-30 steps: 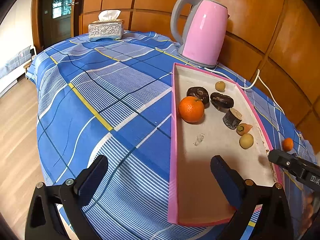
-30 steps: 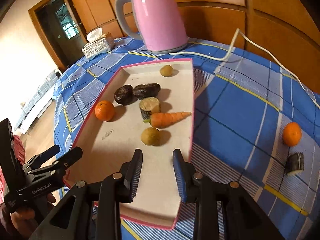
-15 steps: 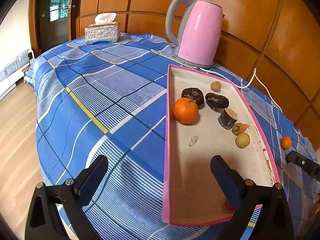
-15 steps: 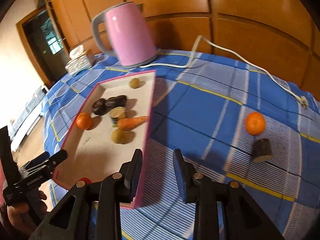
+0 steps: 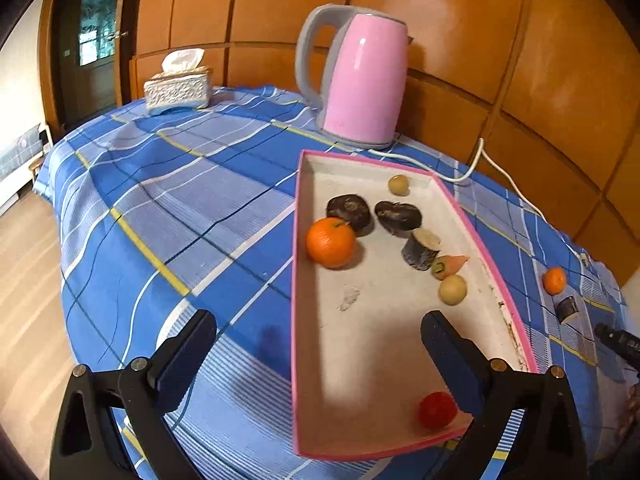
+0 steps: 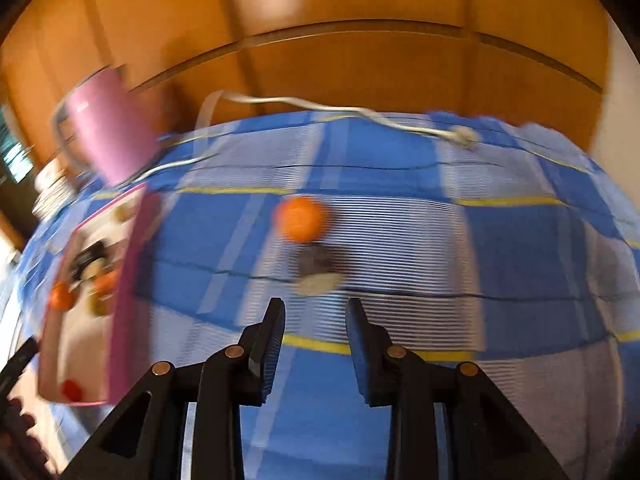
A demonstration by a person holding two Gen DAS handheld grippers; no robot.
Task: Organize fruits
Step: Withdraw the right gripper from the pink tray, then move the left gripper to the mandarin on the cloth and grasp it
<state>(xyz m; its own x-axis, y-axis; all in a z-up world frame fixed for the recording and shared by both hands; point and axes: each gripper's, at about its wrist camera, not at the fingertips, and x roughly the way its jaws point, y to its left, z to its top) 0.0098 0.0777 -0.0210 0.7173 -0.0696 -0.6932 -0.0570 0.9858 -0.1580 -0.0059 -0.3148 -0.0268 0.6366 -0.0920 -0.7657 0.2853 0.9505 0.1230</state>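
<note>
The right gripper (image 6: 314,320), fingers parted and empty, points at a small loose orange mandarin (image 6: 301,219) and a dark cut cylinder piece (image 6: 316,266) just ahead on the blue plaid tabletop (image 6: 440,240). The view is smeared, so I judge a rushed closing could nudge the round fruit away.

The left gripper (image 5: 320,344), fingers spread wide and empty, straddles the near wall of the pink-rimmed rectangular tray (image 5: 298,320), which holds one orange, three dark pieces, two yellowish balls, one carrot and one red fruit.
</note>
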